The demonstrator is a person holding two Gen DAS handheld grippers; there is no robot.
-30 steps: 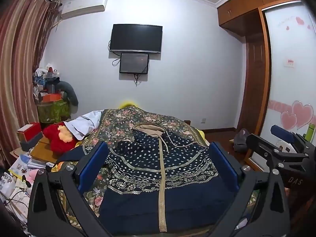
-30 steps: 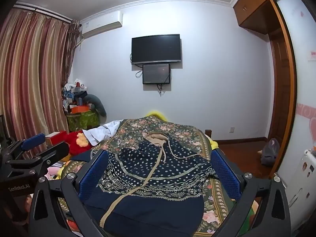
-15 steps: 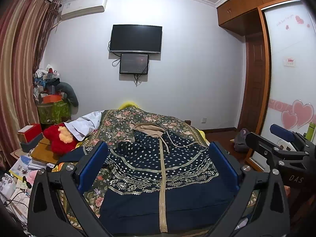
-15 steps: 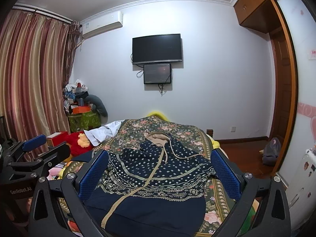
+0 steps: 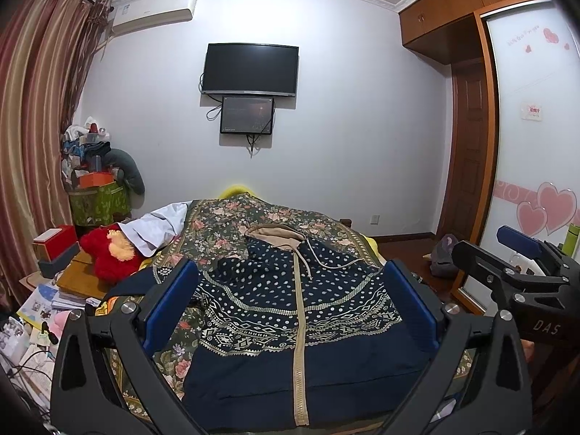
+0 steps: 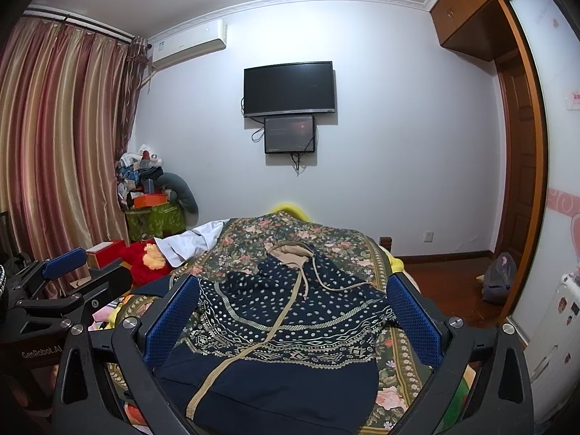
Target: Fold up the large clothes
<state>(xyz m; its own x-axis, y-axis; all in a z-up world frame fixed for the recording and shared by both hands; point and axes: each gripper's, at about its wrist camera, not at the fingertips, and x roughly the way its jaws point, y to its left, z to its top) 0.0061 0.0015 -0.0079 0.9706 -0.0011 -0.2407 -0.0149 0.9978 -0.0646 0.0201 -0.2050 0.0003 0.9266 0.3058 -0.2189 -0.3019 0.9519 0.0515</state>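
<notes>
A navy zip hoodie (image 5: 290,311) with white dots, patterned bands and a beige hood lies flat on the floral bedspread (image 5: 224,224), hood at the far end. It also shows in the right wrist view (image 6: 290,326). My left gripper (image 5: 290,308) is open and empty, held above the hoodie's near hem. My right gripper (image 6: 293,319) is open and empty, also above the near hem. The right gripper shows at the right edge of the left wrist view (image 5: 525,264). The left gripper shows at the left edge of the right wrist view (image 6: 61,282).
A red plush toy (image 5: 108,253) and a white garment (image 5: 156,224) lie at the bed's left side. Boxes and books (image 5: 54,282) clutter the floor on the left. A wardrobe (image 5: 525,181) stands on the right. A TV (image 5: 250,69) hangs on the far wall.
Both grippers have shifted only slightly; the view has dropped a little. The hoodie has not moved.
</notes>
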